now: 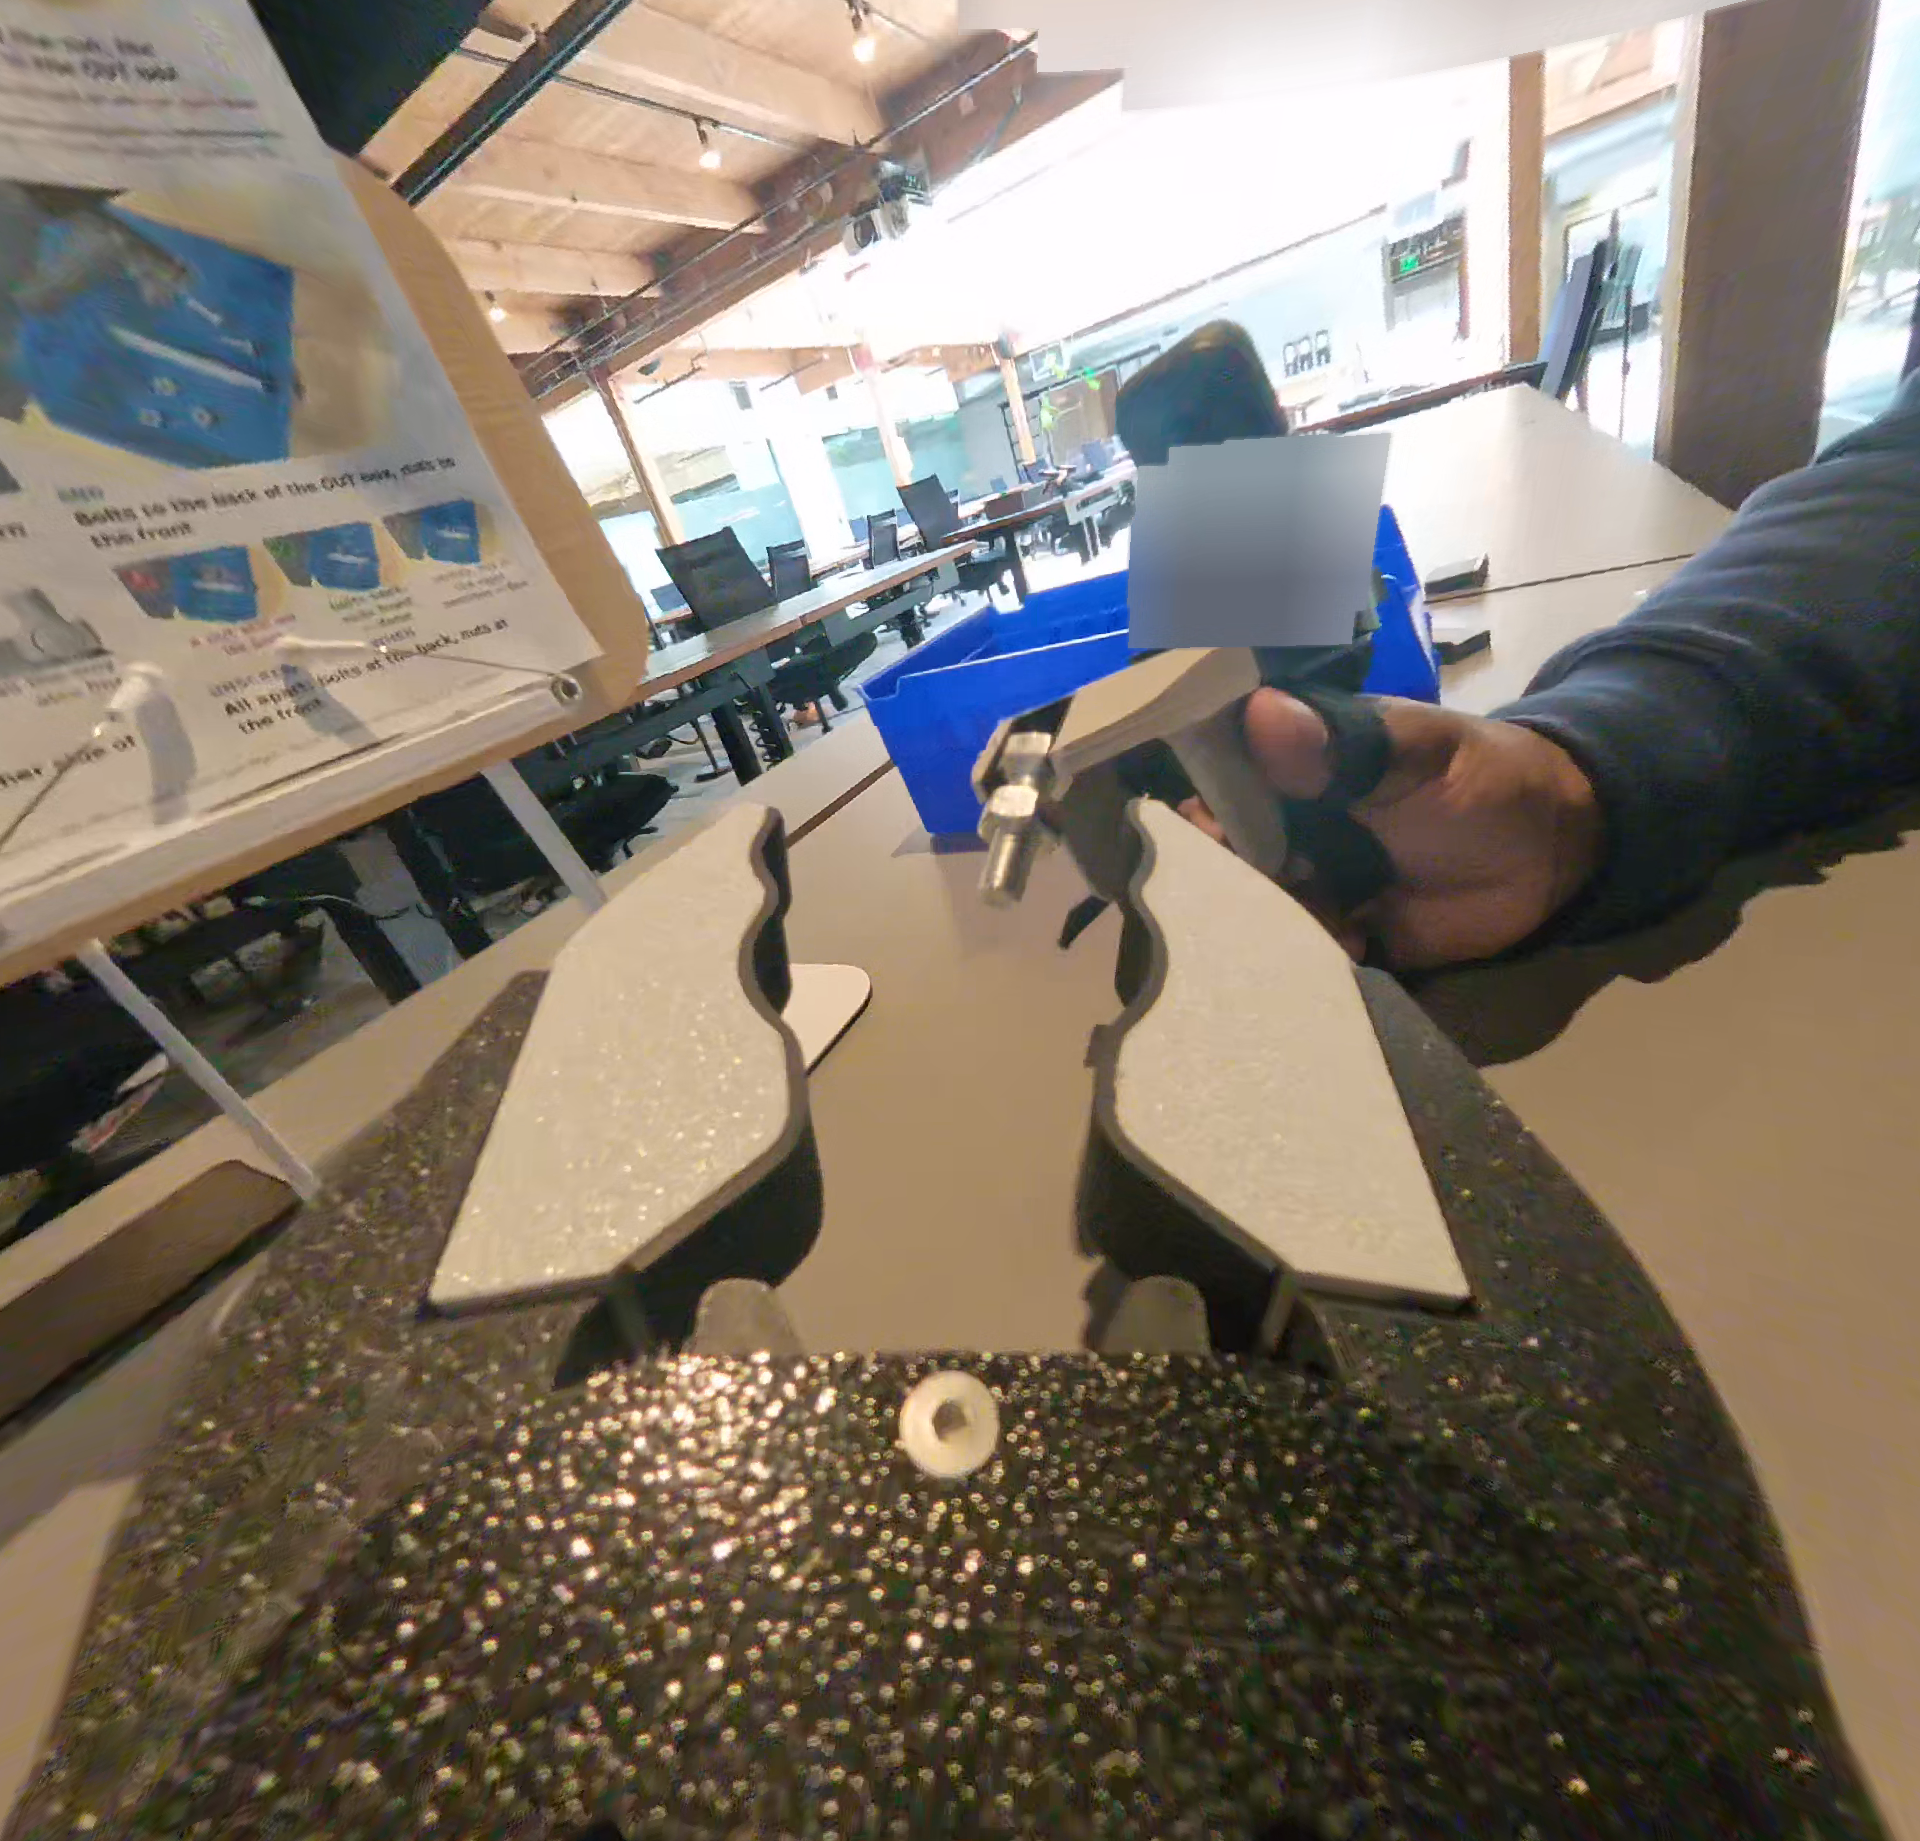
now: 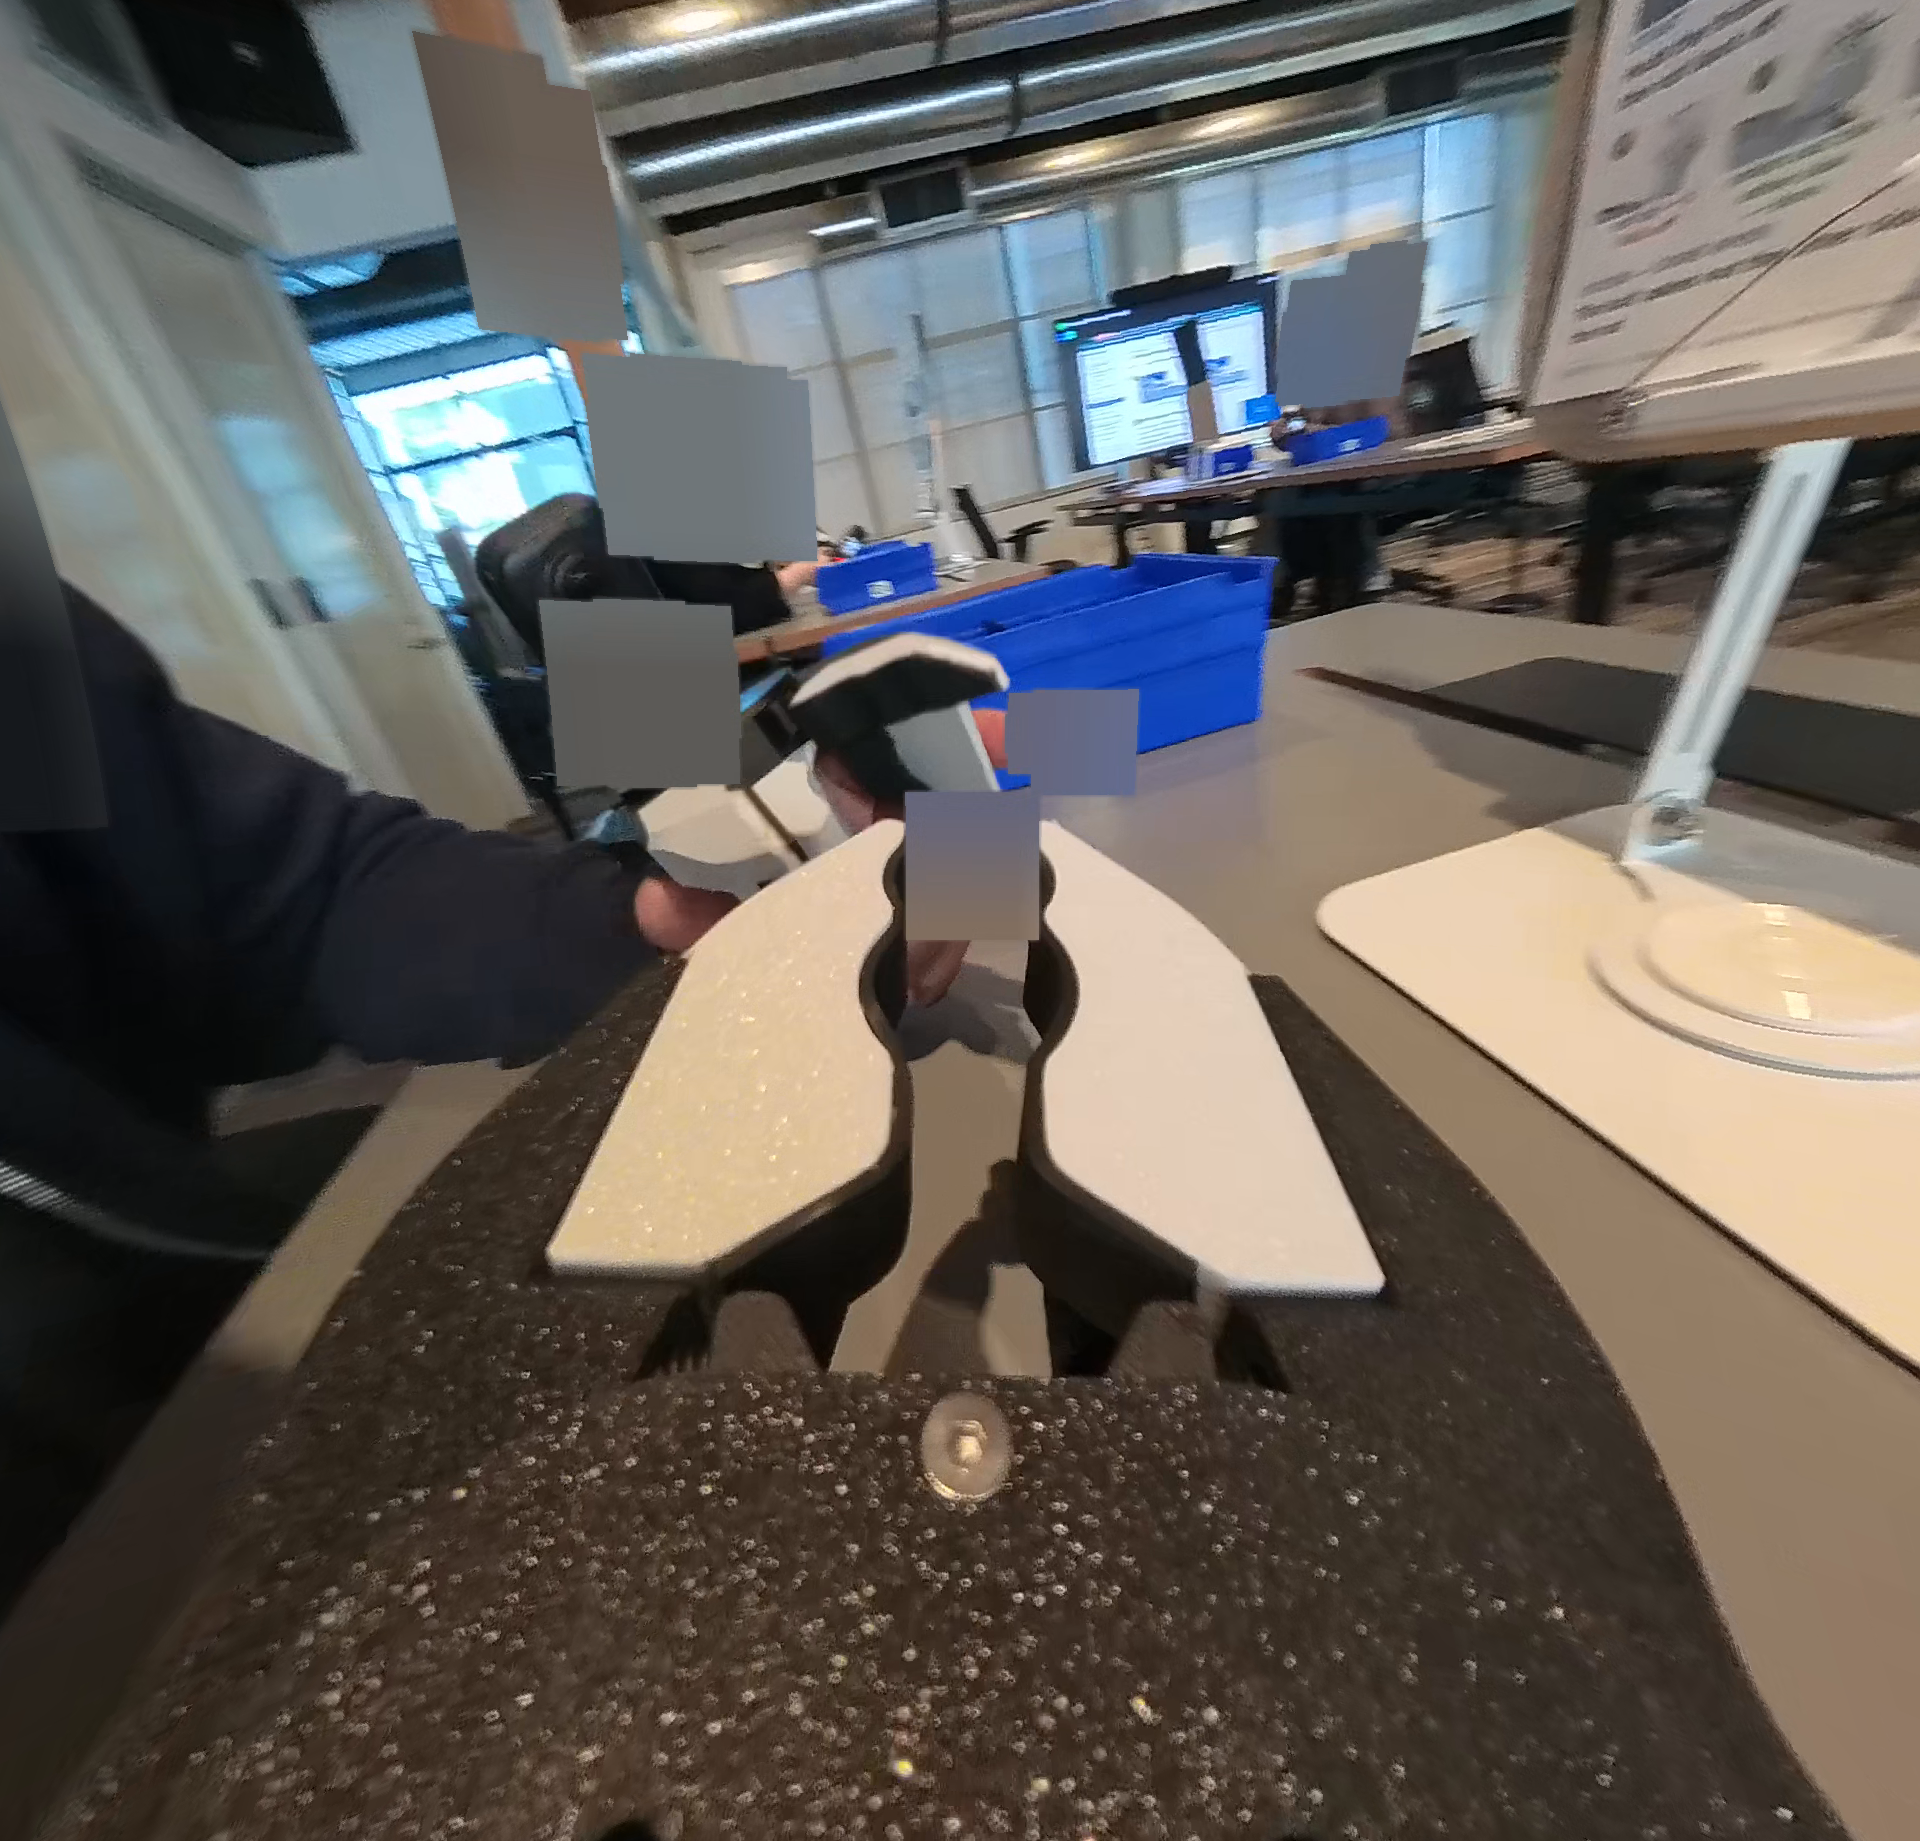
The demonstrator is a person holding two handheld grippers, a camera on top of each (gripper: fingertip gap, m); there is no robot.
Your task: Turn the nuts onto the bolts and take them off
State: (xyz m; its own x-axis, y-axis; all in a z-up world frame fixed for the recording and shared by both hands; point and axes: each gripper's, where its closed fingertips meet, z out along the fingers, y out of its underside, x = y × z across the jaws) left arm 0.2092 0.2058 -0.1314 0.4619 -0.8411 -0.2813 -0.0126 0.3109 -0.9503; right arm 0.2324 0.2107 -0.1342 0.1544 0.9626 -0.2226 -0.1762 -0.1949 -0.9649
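In the left wrist view my left gripper [image 1: 951, 835] is open and empty, held low over the grey table [image 1: 935, 1116]. Just beyond its right finger, a hand holds my right gripper [image 1: 1029, 752], shut on a silver bolt [image 1: 1000, 861] that points down-left. A hex nut [image 1: 1006, 812] sits on the bolt's thread. In the right wrist view my right gripper [image 2: 971, 846] has its jaws nearly together; a mosaic patch hides what is between the tips. The left gripper [image 2: 904, 711] shows just beyond it, held by a hand in a dark sleeve.
A blue bin [image 1: 997, 669] stands on the table behind both grippers and also shows in the right wrist view [image 2: 1122, 638]. An instruction board [image 1: 260, 441] on a white stand [image 2: 1662, 970] is close by. A black mat [image 2: 1662, 721] lies farther back.
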